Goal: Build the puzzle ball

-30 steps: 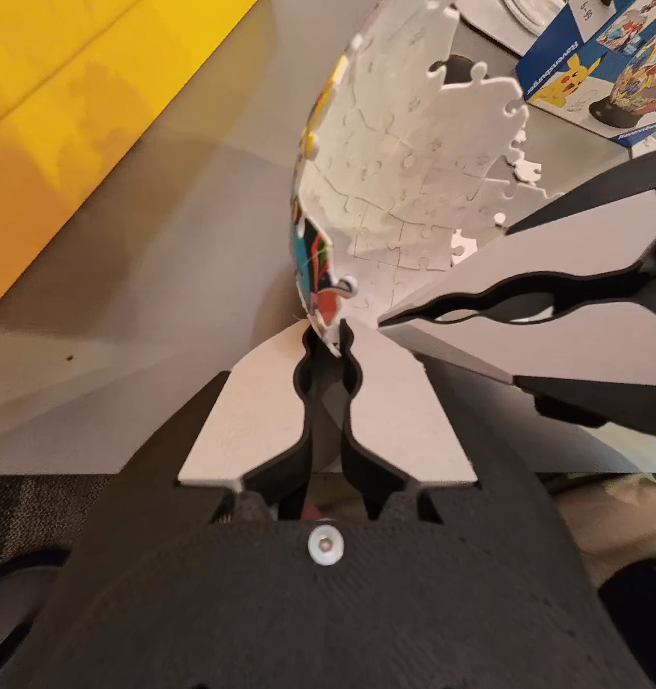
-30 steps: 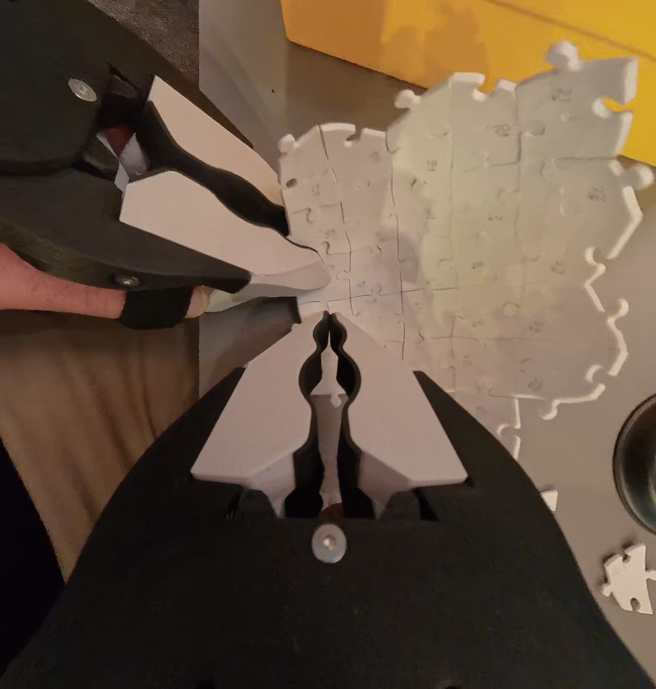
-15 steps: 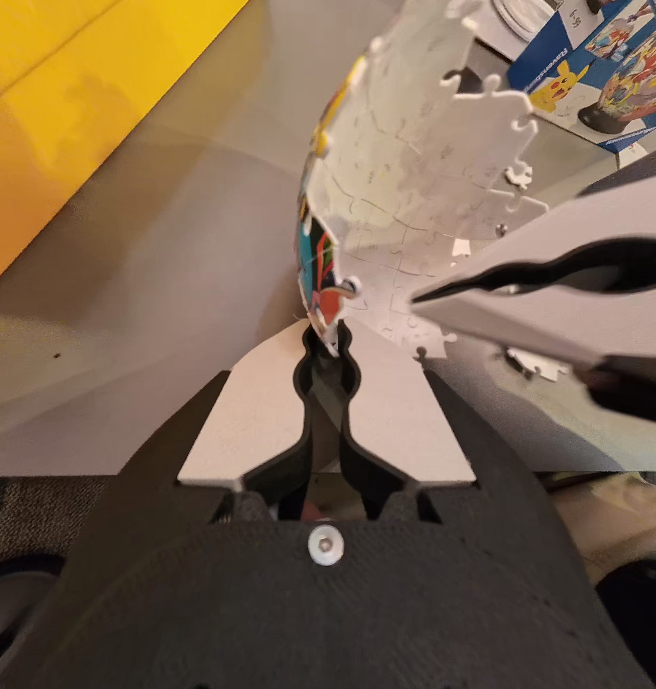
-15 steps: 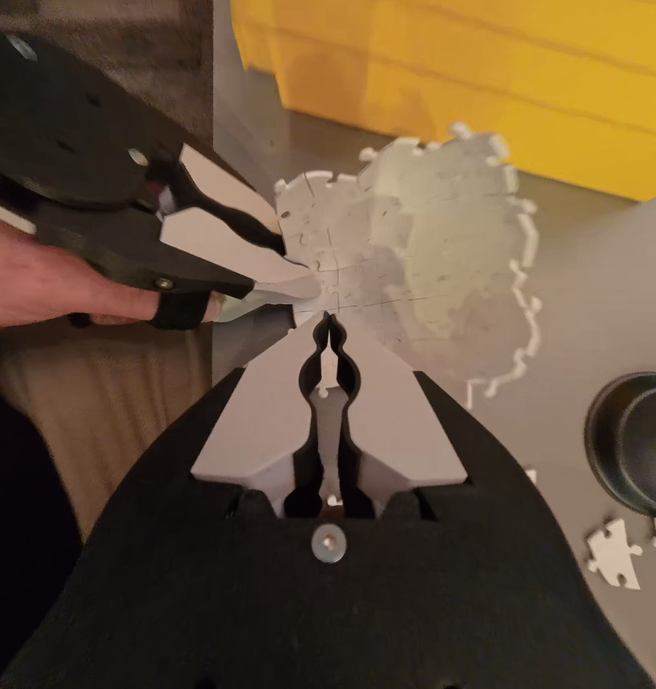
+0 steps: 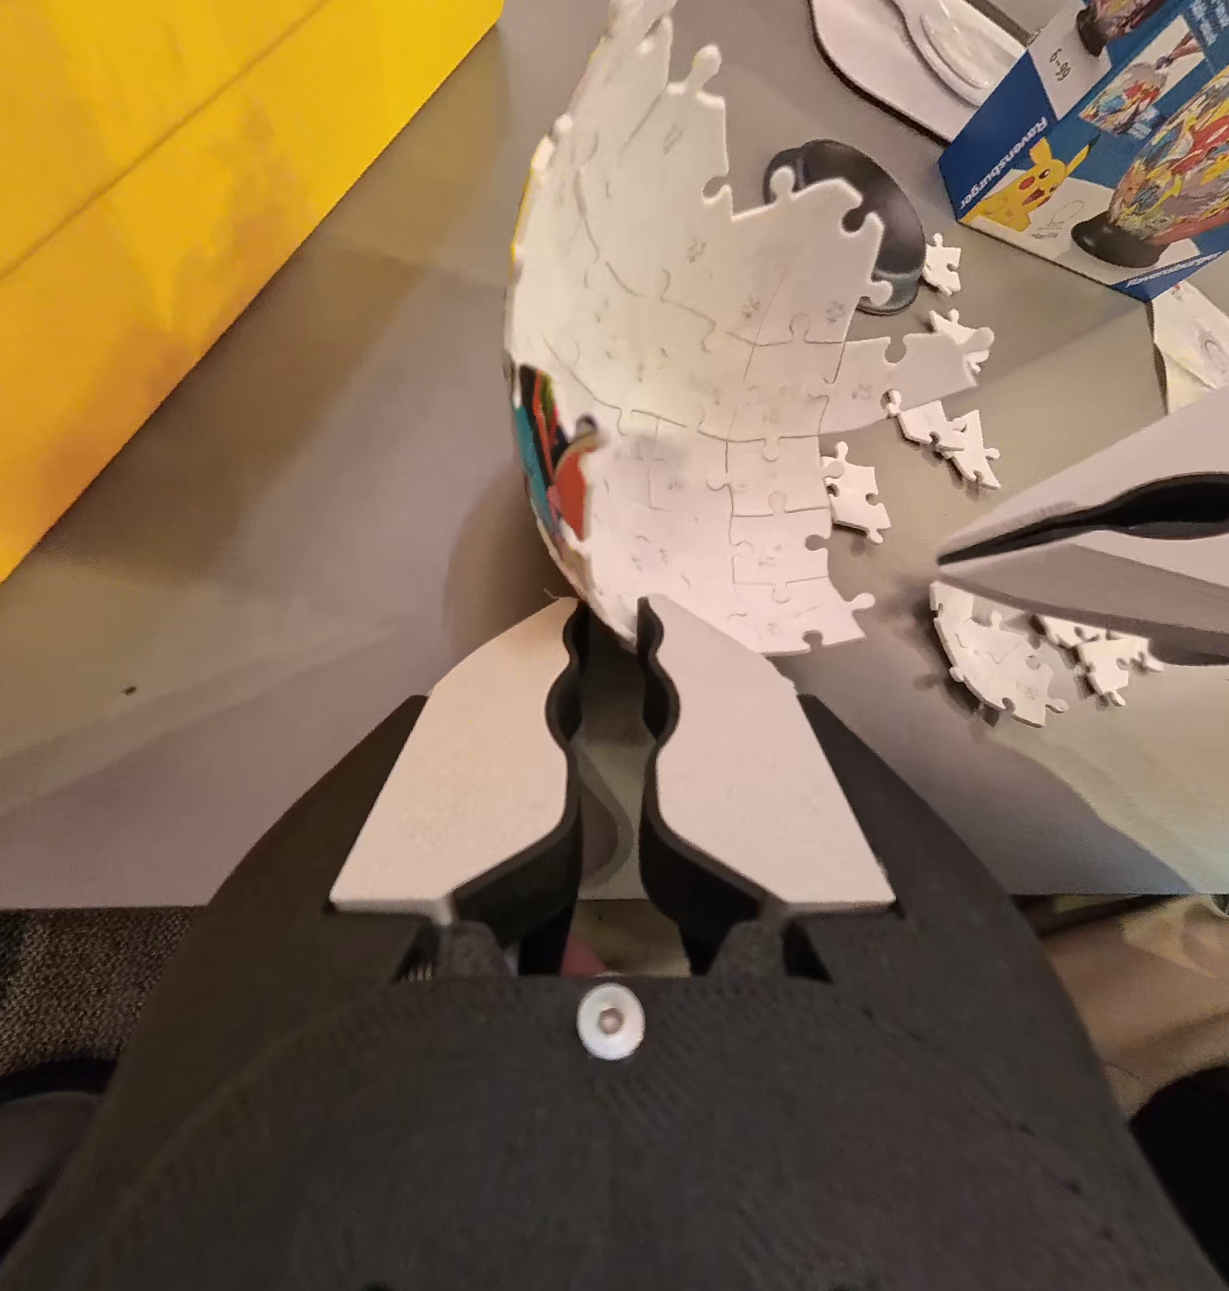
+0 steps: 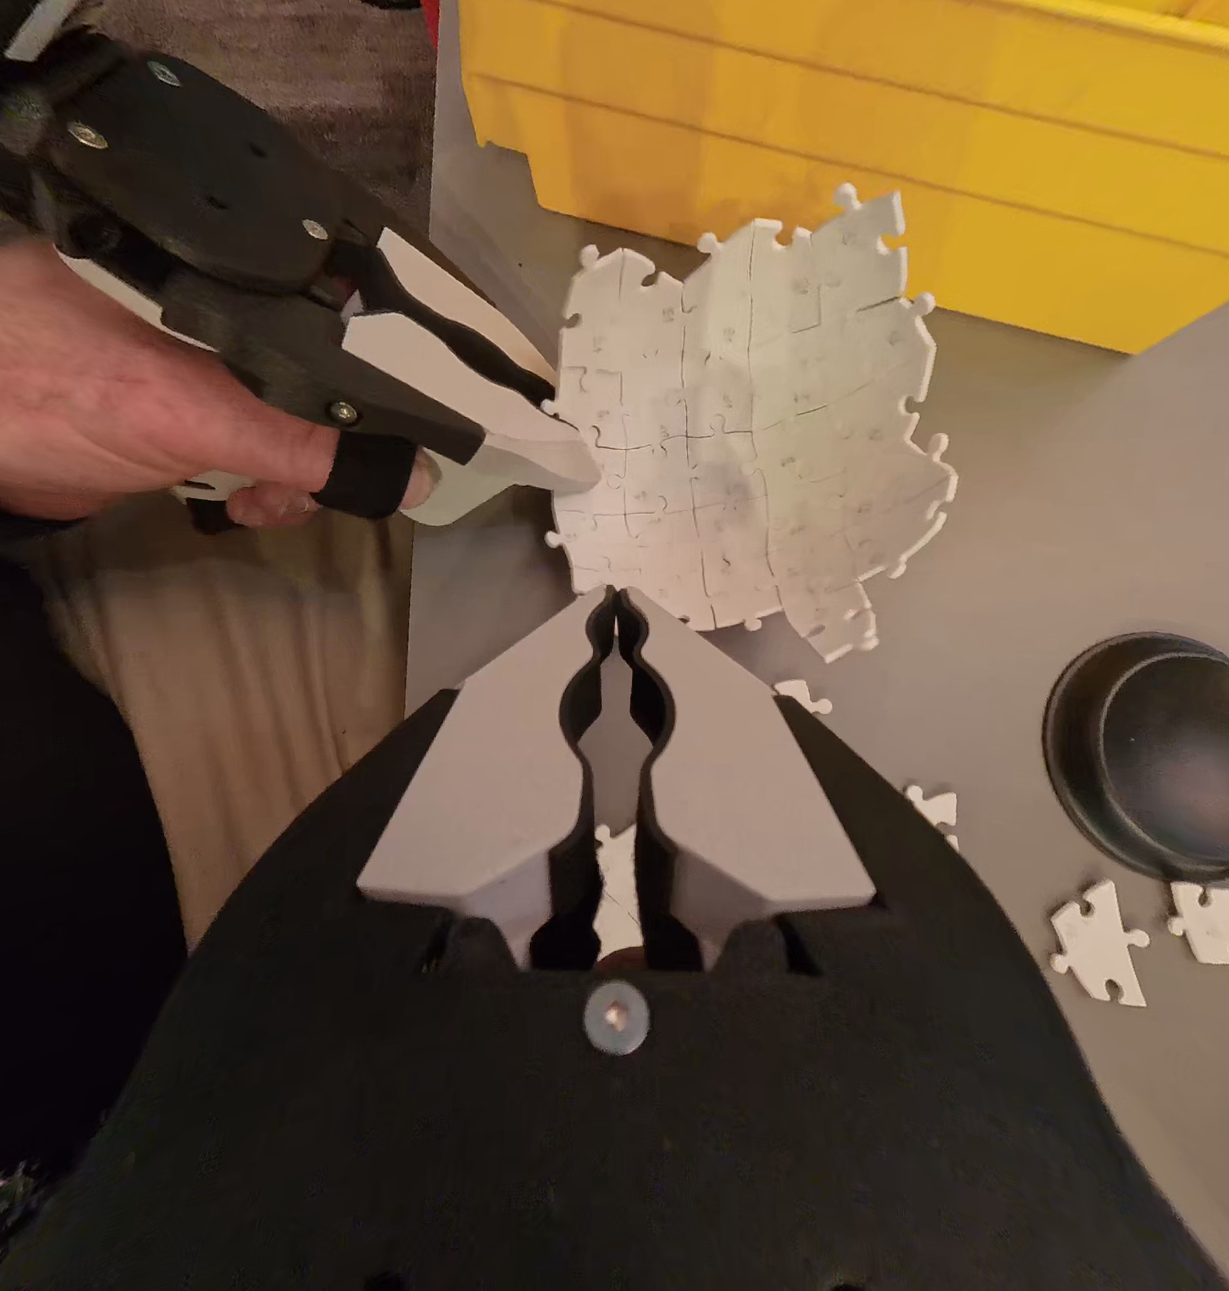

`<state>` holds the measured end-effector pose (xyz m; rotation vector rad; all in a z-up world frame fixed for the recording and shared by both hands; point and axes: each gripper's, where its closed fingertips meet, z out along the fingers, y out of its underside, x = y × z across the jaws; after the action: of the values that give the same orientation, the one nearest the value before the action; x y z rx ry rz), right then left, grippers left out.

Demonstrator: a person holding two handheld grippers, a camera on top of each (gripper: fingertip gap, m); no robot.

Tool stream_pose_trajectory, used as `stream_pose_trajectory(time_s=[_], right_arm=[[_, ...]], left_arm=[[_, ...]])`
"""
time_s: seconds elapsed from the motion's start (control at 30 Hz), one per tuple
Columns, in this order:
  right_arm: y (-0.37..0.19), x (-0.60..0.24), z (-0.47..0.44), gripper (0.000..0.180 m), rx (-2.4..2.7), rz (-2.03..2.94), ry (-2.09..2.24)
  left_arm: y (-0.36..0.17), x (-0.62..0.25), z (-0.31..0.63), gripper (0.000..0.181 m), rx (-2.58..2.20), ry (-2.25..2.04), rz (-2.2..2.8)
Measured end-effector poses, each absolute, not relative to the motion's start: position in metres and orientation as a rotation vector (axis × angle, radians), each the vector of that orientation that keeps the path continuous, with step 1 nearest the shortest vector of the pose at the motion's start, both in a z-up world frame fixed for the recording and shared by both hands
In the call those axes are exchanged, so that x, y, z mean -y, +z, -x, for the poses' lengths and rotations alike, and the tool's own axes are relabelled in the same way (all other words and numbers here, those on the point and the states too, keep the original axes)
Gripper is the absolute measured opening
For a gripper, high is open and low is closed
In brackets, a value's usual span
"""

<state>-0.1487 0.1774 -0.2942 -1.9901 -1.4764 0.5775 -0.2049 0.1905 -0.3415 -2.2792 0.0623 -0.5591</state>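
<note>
The partly built puzzle ball is a curved white shell of joined pieces with colour print on its outer side. It stands on edge over the grey table. My left gripper is shut on the shell's lower rim. In the right wrist view the left gripper, held in a hand, pinches the shell at its left edge. My right gripper is shut with nothing seen between its tips, just short of the shell's near edge. In the left wrist view the right gripper is off to the right, apart from the shell.
Loose white pieces and a small joined cluster lie right of the shell. More pieces lie by the black ball stand. A blue puzzle box is at the back right. A yellow bin borders the table. The grippers' ends are close to 8 cm from one another.
My right gripper has drawn back from the shell, where its tips touched, and stays shut. The left gripper keeps its grip, and the shell now sits farther from the right gripper.
</note>
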Motion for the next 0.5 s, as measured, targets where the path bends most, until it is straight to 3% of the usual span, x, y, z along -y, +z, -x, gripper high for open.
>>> stream_pose_trajectory(time_s=[0.33,0.5], right_arm=[[-0.277,-0.192,0.123,0.000,1.346,1.971,0.604],[-0.279,-0.192,0.123,0.000,1.352,1.963,0.605]], left_arm=[[-0.341,-0.195,0.214,0.010,-0.094,-0.594,2.326],[-0.337,-0.199,0.214,0.018,-0.081,-0.656,2.308]])
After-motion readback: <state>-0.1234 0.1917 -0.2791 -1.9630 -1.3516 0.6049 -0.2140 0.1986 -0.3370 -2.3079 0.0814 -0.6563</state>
